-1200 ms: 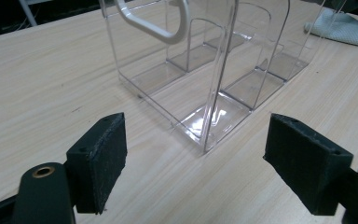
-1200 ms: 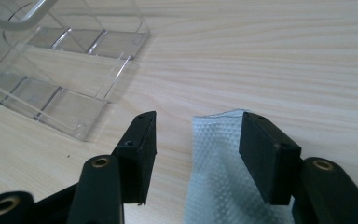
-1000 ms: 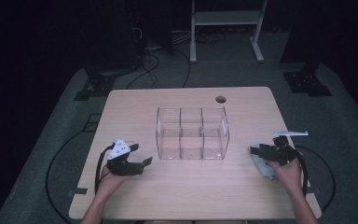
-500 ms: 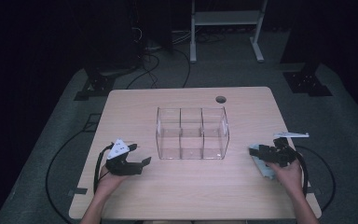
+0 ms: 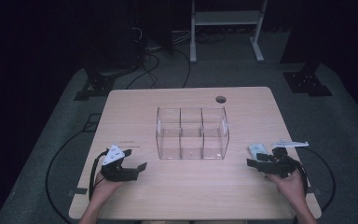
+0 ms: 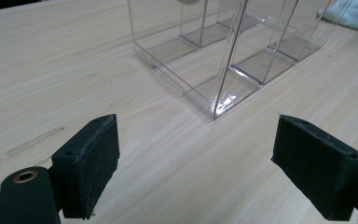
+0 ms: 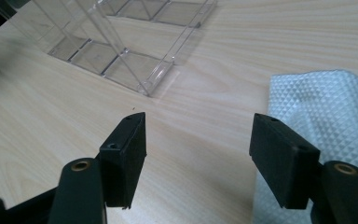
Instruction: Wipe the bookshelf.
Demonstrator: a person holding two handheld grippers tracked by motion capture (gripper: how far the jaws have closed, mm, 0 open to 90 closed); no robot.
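Both hand-held grippers, left (image 5: pixel 137 160) and right (image 5: pixel 253 157), have just been opening and stand wide, empty, flanking the clear plastic six-compartment organiser (image 5: pixel 192 134); a pale blue quilted cloth (image 7: pixel 317 121) lies just beside the right one.

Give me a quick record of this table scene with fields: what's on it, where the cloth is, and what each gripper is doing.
surface: light wooden table with a round hole near its far edge
container: clear plastic organizer with compartments, all looking empty, at the table's middle
cloth: pale blue textured cloth, lying flat near the right edge
left gripper: jaws apart, just been opening, nothing between them, facing the organizer
right gripper: jaws apart, just been opening, nothing between them, one jaw over the cloth's edge
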